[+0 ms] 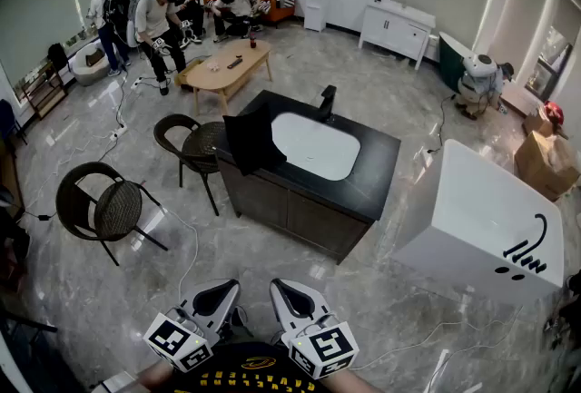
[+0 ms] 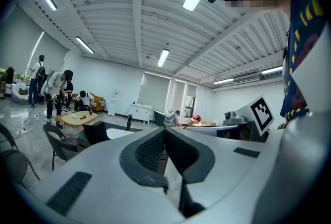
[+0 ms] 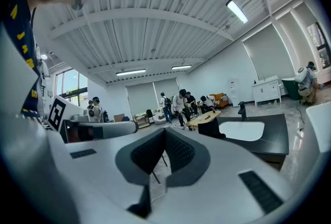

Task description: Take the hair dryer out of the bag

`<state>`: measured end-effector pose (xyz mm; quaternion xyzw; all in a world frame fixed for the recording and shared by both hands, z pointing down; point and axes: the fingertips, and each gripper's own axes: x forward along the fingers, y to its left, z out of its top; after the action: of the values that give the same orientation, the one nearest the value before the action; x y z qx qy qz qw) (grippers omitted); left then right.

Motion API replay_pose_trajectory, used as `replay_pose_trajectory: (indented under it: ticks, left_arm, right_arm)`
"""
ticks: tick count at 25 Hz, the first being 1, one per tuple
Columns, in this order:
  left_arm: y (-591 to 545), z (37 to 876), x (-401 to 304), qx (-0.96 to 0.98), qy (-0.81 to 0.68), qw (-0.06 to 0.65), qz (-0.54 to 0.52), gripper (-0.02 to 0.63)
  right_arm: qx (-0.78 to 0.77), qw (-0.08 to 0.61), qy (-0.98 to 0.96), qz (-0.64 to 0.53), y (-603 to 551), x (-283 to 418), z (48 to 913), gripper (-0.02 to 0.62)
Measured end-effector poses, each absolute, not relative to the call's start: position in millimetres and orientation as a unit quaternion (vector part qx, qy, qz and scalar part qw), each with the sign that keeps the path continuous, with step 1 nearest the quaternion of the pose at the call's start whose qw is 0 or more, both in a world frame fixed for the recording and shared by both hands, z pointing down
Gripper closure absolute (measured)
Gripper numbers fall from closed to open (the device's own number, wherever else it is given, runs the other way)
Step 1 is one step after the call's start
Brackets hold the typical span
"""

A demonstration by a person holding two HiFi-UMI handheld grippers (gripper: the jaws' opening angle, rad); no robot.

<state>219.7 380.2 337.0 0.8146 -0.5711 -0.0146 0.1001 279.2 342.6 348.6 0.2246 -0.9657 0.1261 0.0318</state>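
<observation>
Low in the head view, the left gripper [image 1: 225, 291] and right gripper [image 1: 286, 291] sat side by side, both pressed together and empty, well apart from a black counter [image 1: 381, 160]. A plain black bag [image 1: 247, 139] stood upright on the counter's left end, just beside a white sink [image 1: 318, 146], its long axis vertical; its contents could not be seen. The left gripper view showed jaws together on nothing, the bag small beyond them. The right gripper view showed the same, with bag and sink well ahead.
</observation>
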Motion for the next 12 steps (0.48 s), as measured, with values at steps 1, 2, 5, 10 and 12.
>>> replay_pose_trajectory:
  ticks: [1,2,5,10,12]
  left_arm:
    - [380.8,337.2,219.0,0.815,-0.571,0.100,-0.014,0.603]
    - [381.3,337.4,218.4,0.815,-0.571,0.100,-0.013,0.603]
    - [380.7,339.0,216.2,0.816,-0.570,0.100,-0.013,0.603]
    - [376.4,341.3,213.8,0.816,-0.569,0.104,-0.010,0.603]
    - [375.3,342.4,213.5,0.816,-0.568,0.104,-0.005,0.603]
  right_arm:
    - [0.224,0.032,-0.966,0.126,343.6,278.0,349.2,0.586]
    - [0.223,0.033,-0.966,0.126,344.5,276.8,350.1,0.586]
    - [0.221,0.034,-0.966,0.130,345.2,273.6,355.2,0.586]
    - [0.222,0.034,-0.965,0.133,340.4,271.1,355.0,0.586]
    - [0.220,0.028,-0.965,0.144,339.1,269.3,356.6,0.586]
